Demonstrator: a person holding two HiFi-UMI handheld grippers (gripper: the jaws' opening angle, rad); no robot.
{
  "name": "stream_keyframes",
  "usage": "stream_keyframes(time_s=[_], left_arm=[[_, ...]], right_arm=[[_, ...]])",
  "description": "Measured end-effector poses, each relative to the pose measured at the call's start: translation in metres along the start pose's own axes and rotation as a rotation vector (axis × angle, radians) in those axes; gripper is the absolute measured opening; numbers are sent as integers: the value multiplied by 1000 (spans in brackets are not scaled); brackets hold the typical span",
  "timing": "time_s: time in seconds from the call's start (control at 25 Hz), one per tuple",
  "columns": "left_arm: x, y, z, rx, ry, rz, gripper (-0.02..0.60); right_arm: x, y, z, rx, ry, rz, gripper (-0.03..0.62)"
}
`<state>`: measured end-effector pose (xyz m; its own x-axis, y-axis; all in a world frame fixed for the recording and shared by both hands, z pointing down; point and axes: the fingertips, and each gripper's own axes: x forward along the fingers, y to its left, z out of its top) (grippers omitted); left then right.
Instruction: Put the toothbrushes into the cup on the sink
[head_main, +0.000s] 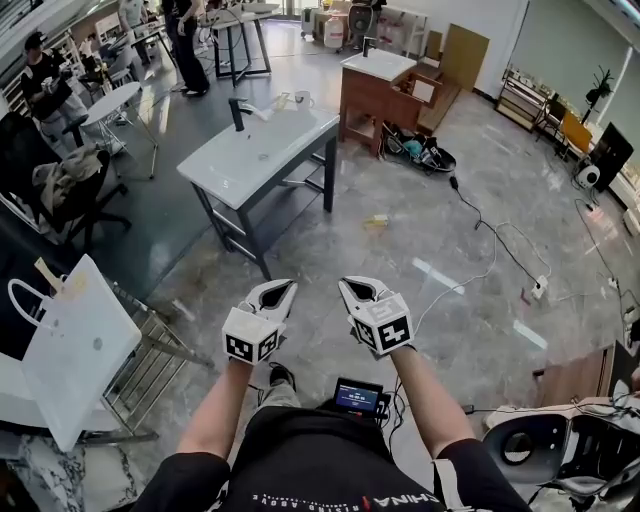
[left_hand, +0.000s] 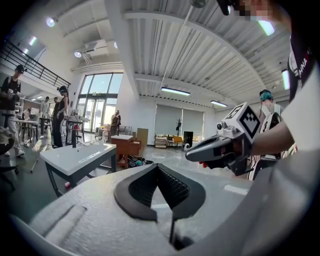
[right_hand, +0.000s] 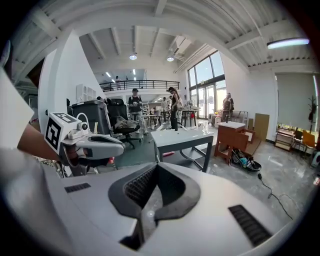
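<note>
- Two grippers were held out side by side at waist height, in front of the person's black shirt and a small lit screen (head_main: 358, 397) at the belt.
- Left gripper (head_main: 272, 296) had its dark ribbed jaws pressed together with nothing between them, as its own view showed (left_hand: 159, 172).
- Right gripper (head_main: 362, 292) was likewise fully closed and empty (right_hand: 156, 170); each gripper also appeared in the other's view, with its marker cube towards the camera.
- Below and beyond them lay a grey marbled floor (head_main: 400, 250), with a white cable (head_main: 490, 245) trailing across it on the right and a white panel (head_main: 70, 345) leaning on a wire rack at the left.
- Well ahead stood the sink (head_main: 240, 160), well apart from both grippers: a white rectangular basin top on a dark metal frame, with a black faucet (head_main: 236, 113) at its far left edge.
- Near the sink's far corner stood the cup (head_main: 303, 98), small, pale and upright on the white top; both gripper views showed it only as a tiny light shape (left_hand: 103, 140) (right_hand: 204, 127).
- Toothbrushes could not be picked out from here; a few thin pale shapes lay on the top between the faucet and the cup, too small to identify.
- Farther back stood a wooden vanity (head_main: 378, 95) with a white top, a dark bag (head_main: 420, 152) on the floor beside it, and people (head_main: 185, 45) standing among tables.
</note>
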<state>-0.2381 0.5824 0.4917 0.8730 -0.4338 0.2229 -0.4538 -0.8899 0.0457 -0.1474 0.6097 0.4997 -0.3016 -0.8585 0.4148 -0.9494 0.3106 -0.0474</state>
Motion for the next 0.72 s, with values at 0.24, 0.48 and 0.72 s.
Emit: stream_keyframes(time_s=[0.24, 0.48, 0.72], left_arm=[[-7, 3, 1, -11, -7, -1, 3], [-9, 4, -8, -17, 10, -6, 3], [-8, -2, -14, -9, 34, -10, 3]], right_arm=[[-5, 1, -3, 28, -9, -2, 8], [-6, 5, -12, 68, -4, 39, 8], [-8, 7, -12, 59, 0, 52, 8]])
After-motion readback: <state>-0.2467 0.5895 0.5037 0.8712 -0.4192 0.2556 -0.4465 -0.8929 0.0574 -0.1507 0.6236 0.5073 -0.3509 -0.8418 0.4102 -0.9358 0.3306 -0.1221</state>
